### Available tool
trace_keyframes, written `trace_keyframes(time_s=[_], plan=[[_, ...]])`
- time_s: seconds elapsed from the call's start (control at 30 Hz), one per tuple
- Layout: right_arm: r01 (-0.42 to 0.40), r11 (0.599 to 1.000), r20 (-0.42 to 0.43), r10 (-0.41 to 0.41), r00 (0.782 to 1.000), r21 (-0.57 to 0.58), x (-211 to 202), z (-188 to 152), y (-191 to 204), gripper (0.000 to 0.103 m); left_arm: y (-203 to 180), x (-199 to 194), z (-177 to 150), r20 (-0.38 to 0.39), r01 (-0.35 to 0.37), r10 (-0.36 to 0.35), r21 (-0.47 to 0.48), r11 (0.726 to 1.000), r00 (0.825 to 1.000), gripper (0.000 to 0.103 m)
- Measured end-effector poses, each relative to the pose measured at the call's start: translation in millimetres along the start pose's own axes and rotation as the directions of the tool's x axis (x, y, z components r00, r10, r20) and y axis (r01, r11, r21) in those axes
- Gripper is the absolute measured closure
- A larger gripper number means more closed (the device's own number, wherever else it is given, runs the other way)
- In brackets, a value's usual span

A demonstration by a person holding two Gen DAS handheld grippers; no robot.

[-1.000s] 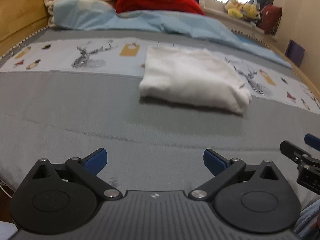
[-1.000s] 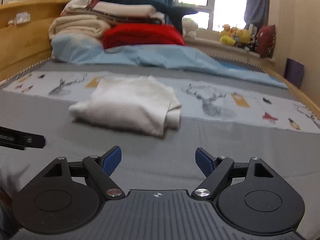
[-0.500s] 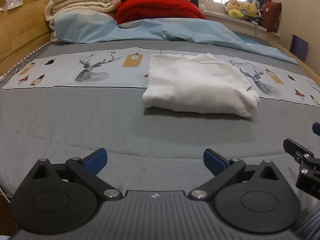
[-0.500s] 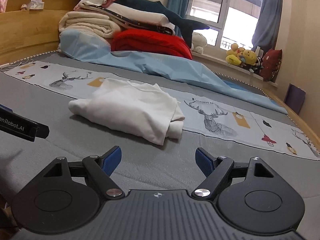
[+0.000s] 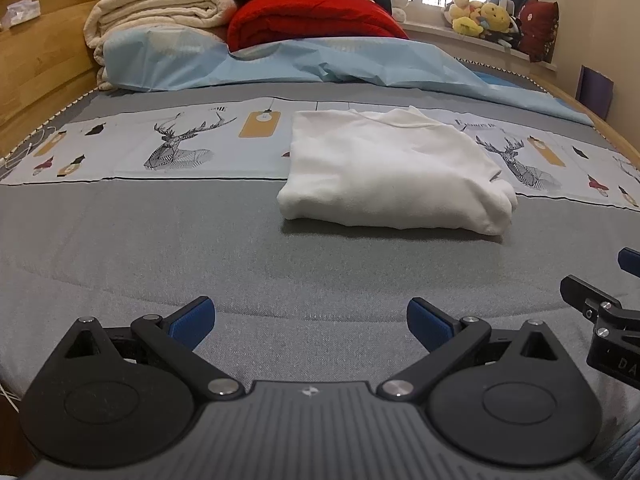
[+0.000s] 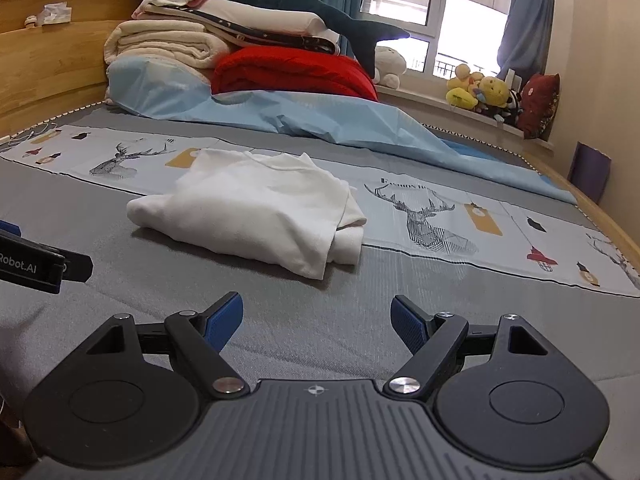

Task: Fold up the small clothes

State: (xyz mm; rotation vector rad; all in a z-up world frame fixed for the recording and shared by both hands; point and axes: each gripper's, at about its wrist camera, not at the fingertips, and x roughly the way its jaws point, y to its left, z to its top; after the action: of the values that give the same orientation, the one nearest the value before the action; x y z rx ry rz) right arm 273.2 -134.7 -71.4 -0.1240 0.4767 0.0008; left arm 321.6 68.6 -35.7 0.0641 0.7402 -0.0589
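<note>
White garment (image 5: 392,172), one in number, lies folded into a compact bundle at the centre right of the left wrist view and left of centre in the right wrist view (image 6: 252,212), resting on the grey bedspread (image 5: 160,248) where the grey cloth meets the printed deer band (image 5: 180,148). Both tools sit at the bottom of their own frames, well apart from the bundle. The left gripper (image 5: 310,320) has its blue pads spread wide with only bedspread between them; the right gripper (image 6: 316,322) stands likewise, jaws wide and empty. Each tool's tip also shows at the edge of the other's view. As a judgement, the folding of this piece appears finished or nearly so: the edges are stacked, though the lower right corner in the right wrist view shows layers slightly offset. The next move would call for either a light squaring of that corner, pinching only the top layer so the stack does not slide, or setting the bundle aside and fetching another piece; no unfolded small garment is visible near the grippers. Count: one white garment, two grippers, one pile of bedding (image 6: 224,40) in the upper left, one red blanket (image 6: 288,72), one light blue sheet (image 6: 320,120), and a cluster of soft toys (image 6: 484,92) on the sill at the upper right.
</note>
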Motion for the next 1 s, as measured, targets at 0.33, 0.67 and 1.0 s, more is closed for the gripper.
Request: trace_keyframes(time_s=[0.33,0.67,1.0], plan=[[-0.002,1.0,-0.003,0.002,1.0,-0.014,-0.7,-0.8,0.8,0.021,-0.9,-1.0,-0.5,0.003,-0.002,0.002,0.0,1.0,1.0,0.001],[-0.006,0.999,-0.008,0.006,1.0,-0.049,0.6,-2.4,6.7,0.021,-1.3,-1.0,-0.2,0.001,-0.002,0.002,0.0,1.0,1.0,0.001],[-0.008,0.998,-0.013,0.007,1.0,-0.056,0.5,-3.2,8.4,0.021,-0.8,1.1,0.2,0.0,-0.004,0.004,0.008,1.0,1.0,0.001]])
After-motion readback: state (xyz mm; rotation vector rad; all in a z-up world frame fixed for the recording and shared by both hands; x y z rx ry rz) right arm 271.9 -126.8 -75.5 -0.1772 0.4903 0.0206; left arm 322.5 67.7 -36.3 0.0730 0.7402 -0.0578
